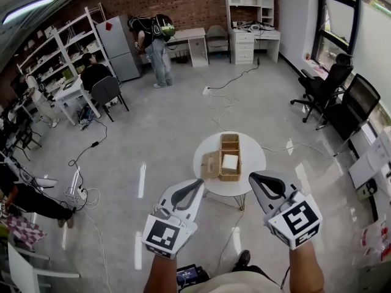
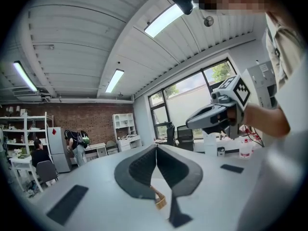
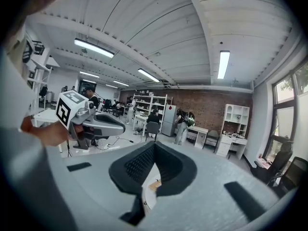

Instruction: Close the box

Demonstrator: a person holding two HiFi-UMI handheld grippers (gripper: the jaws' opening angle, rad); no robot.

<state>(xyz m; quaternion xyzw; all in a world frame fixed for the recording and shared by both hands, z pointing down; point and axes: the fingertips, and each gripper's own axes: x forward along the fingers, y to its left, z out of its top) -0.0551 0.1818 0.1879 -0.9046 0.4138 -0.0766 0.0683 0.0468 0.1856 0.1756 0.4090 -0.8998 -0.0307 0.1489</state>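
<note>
An open wooden box (image 1: 230,157) stands on a small round white table (image 1: 247,185); its lid (image 1: 211,165) lies flapped out to the left, and a white item (image 1: 230,162) sits inside. Both grippers hover above the table's near edge and touch nothing. My left gripper (image 1: 199,184) is shut and empty, left of the box. My right gripper (image 1: 253,176) is shut and empty as well, right of the box. In the left gripper view the jaws (image 2: 156,148) meet at their tips, with a sliver of the box (image 2: 159,200) below. The right gripper view shows its jaws (image 3: 154,144) closed over the table (image 3: 148,196).
Cables (image 1: 223,105) trail across the glossy floor beyond the table. Black office chairs (image 1: 327,87) stand at the right, and desks and shelves (image 1: 67,54) at the left. A person (image 1: 157,44) stands at the back by a desk.
</note>
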